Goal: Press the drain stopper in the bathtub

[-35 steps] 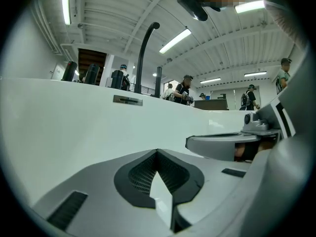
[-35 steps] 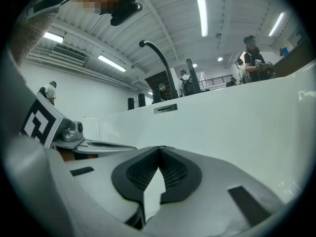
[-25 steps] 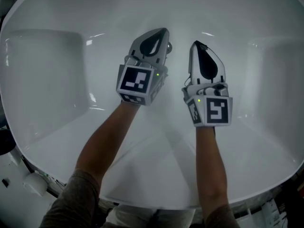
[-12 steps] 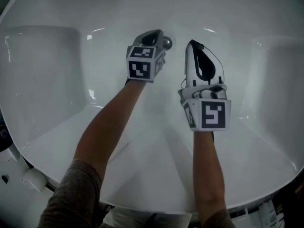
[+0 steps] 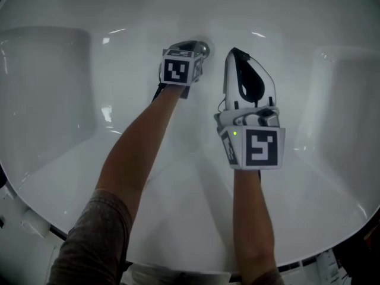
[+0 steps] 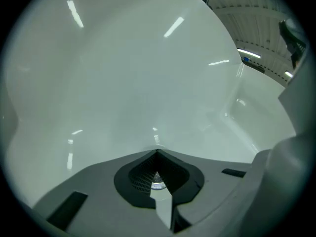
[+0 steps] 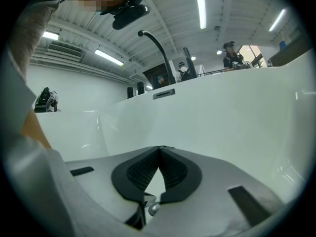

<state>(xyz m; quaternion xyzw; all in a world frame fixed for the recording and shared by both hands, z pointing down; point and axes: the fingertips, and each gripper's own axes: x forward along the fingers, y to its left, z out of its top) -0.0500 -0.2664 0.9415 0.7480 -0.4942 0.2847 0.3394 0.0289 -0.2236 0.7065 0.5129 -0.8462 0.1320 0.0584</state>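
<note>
The pale grey left gripper [image 5: 198, 45] and right gripper [image 5: 233, 53] each carry black pads [image 5: 249, 79] and 1 black-and-white marker cube [image 5: 261, 148], and the short sleeve [image 5: 96, 237] is grey-brown.

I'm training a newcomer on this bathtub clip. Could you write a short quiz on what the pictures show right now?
1. True or false: the right gripper touches the drain stopper.
2. Multiple choice: the jaws of the left gripper are A) wide apart, B) together at the tips, C) clamped on a cloth.
3. Fill in: the gripper nearer the stopper is the ___ one.

Key: 1. False: it hangs beside the stopper, apart from it. 2. B. 3. Left.
</note>
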